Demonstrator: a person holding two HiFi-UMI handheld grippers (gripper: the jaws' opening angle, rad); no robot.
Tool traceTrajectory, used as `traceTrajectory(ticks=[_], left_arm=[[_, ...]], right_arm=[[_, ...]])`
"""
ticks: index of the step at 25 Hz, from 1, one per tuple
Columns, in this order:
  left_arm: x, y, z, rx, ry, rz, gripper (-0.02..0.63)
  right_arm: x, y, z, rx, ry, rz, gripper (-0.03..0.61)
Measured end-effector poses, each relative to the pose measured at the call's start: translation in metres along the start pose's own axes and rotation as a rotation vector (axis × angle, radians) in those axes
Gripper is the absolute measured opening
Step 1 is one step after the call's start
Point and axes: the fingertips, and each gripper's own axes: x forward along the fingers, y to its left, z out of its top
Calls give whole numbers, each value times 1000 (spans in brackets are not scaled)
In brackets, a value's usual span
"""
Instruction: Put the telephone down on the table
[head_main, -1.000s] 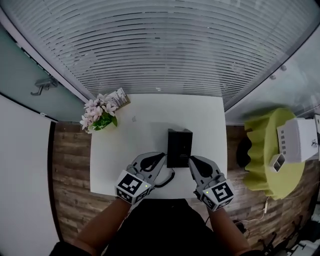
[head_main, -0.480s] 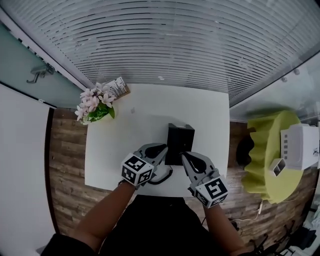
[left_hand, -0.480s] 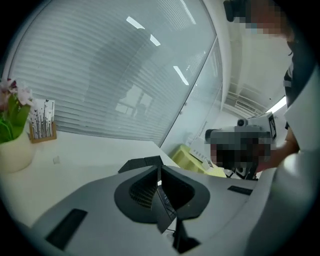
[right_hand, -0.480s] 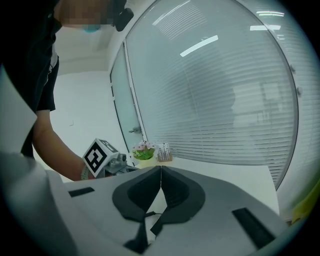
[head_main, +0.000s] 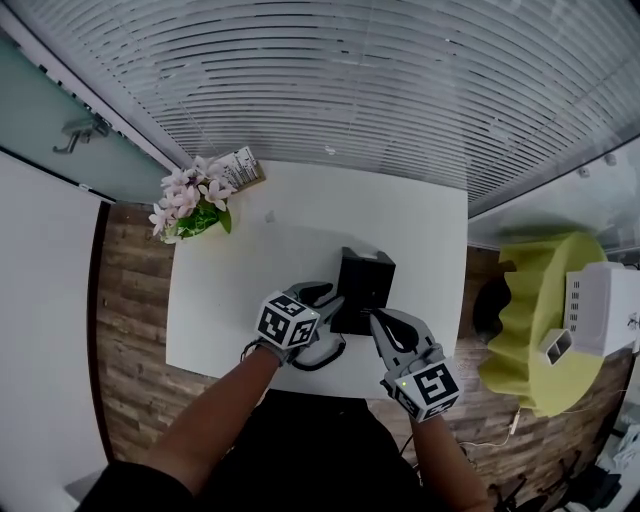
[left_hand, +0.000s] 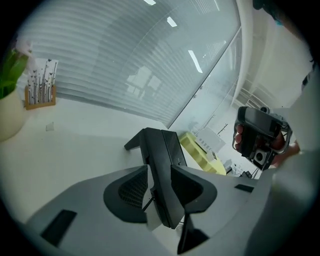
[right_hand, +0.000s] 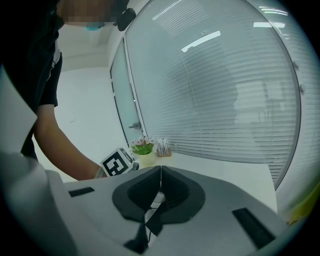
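A black telephone stands on the white table, its dark cord looping near the front edge. My left gripper is at the telephone's left side. In the left gripper view the black telephone sits between the jaws, which are opening, and a pale gap shows beside the left pad. My right gripper hovers just right of the telephone's near end. Its jaws are shut with nothing between them.
A pot of pink flowers and a small card holder stand at the table's far left corner. To the right, a yellow-green chair carries a white box. Blinds run behind the table.
My left gripper has moved forward and up against the telephone's left side, and its marker cube has tilted. The right gripper stays about where it was.
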Motion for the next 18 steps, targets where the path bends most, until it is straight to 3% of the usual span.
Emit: traceTrajectory(ticks=[4, 11, 18], left_arm=[[13, 3, -5, -68, 19, -34, 149], [26, 1, -8, -98, 55, -87, 147], [23, 0, -8, -161, 58, -122, 107]], right_arm=[[-1, -5, -4, -1, 6, -7, 23], [-5, -12, -12, 12, 12, -19, 23], [-11, -19, -12, 12, 0, -37, 23]])
